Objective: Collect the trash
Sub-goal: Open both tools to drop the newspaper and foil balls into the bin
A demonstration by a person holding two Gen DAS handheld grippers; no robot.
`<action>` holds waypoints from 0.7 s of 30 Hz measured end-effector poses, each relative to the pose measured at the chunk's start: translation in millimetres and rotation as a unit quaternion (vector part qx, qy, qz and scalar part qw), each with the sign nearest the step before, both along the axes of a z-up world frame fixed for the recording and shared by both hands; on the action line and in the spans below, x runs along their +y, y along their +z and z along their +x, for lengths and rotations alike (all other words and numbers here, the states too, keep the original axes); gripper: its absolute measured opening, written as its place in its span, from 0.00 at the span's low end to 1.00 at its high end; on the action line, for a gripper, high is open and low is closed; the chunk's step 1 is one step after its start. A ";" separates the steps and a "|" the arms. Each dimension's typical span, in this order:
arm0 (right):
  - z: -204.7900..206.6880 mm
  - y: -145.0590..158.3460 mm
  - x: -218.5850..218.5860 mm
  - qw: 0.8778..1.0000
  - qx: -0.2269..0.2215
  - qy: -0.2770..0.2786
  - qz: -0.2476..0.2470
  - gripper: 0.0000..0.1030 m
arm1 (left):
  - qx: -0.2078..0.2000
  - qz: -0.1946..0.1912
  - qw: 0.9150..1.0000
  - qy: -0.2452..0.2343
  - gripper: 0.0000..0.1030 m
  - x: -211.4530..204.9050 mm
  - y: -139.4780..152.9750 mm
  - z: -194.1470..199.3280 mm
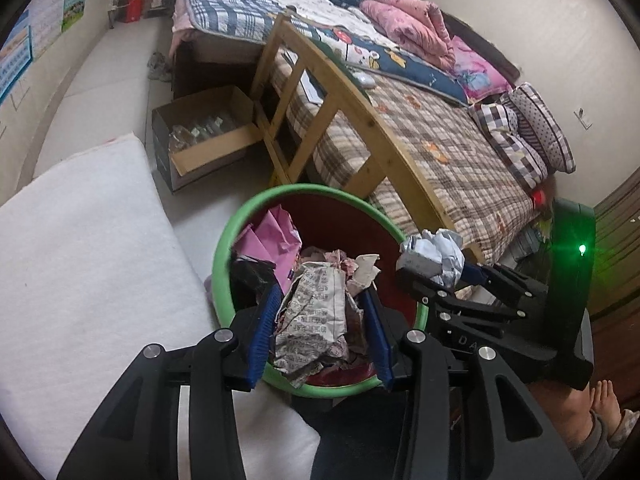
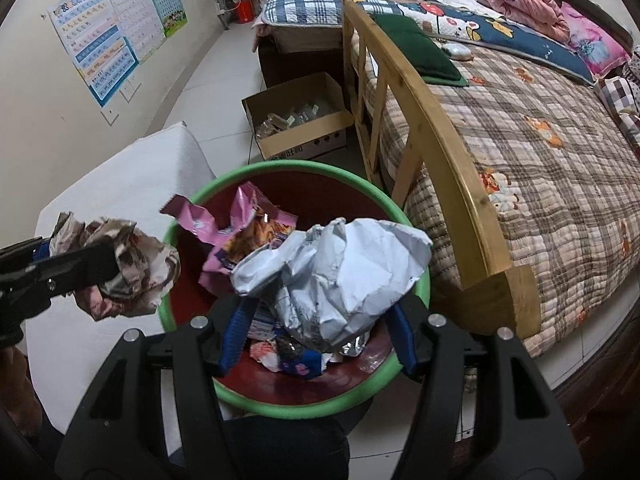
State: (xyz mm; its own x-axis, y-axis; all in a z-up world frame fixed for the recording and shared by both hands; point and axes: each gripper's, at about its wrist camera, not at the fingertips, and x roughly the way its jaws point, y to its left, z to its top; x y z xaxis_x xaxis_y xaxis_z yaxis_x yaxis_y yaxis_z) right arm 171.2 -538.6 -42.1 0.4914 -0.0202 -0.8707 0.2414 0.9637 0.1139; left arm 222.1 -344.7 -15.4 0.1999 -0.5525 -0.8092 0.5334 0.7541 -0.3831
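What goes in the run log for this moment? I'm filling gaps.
left tool: shut on printed paper wad | right tool: shut on white paper wad | both above green-rimmed bin

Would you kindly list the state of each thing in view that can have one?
Left gripper: shut on printed paper wad.
Right gripper: shut on white paper wad.
Bin: upright, open, partly filled.
Cardboard box: open.
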 end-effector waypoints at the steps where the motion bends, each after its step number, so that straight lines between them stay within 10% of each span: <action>1: 0.8 -2.6 -1.7 1.000 0.003 0.001 0.001 0.56 | 0.004 0.001 1.000 0.000 0.41 -2.1 -2.9 0.8; 8: 2.2 -19.1 0.3 1.000 0.022 0.015 0.000 0.69 | 0.037 -0.008 0.999 0.008 0.56 -12.9 -17.4 10.1; 13: -0.1 -21.1 2.7 1.000 0.022 0.017 -0.004 0.86 | 0.045 -0.031 0.998 0.024 0.87 -12.6 -17.5 14.3; 21: -2.9 -14.1 10.3 1.000 0.015 0.025 -0.007 0.93 | 0.040 -0.050 0.996 0.057 0.92 5.6 -7.5 15.1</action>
State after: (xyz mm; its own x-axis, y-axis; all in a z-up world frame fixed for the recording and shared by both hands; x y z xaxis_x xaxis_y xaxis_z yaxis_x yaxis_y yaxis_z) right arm 168.4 -528.3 -56.3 0.4665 -0.0094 -0.8845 0.1962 0.9761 0.0931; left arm 237.2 -339.1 -22.9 0.2024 -0.6092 -0.7667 0.4114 0.7634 -0.4980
